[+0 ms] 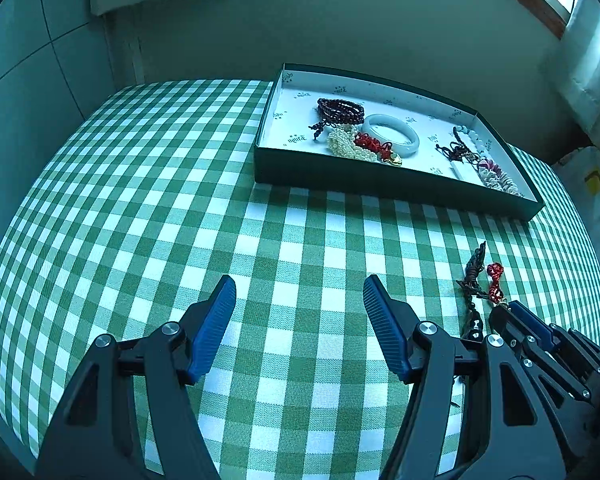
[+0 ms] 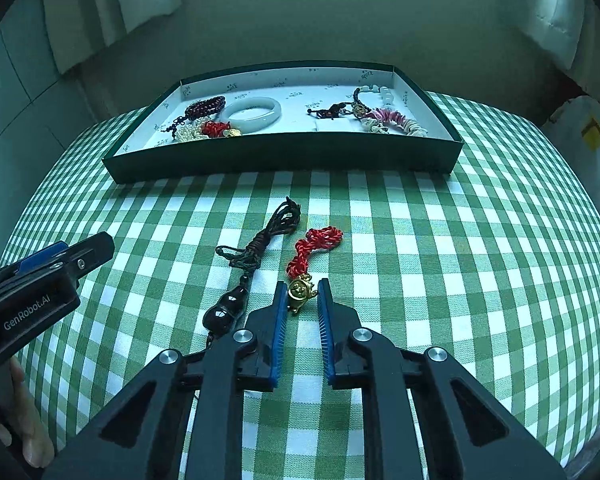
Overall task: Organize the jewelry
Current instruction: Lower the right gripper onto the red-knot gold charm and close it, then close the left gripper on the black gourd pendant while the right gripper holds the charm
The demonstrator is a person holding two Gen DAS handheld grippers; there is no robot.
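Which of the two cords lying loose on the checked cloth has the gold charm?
The red braided cord, the right one; its gold charm sits between the right hand-held gripper fingers. The dark cord carries a dark gourd bead.

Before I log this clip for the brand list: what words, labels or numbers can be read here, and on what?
"GenRobot.AI": white lettering on the side of the left gripper, seen from the right wrist view.
Small dark printed marks repeated over the white lining of the box: too small and blurred to read.
Yellow label on the white bag beside the table: blurred, unreadable.

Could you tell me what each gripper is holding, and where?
The right gripper grips the red cord charm by its gold pendant; the left gripper is open, holding nothing.
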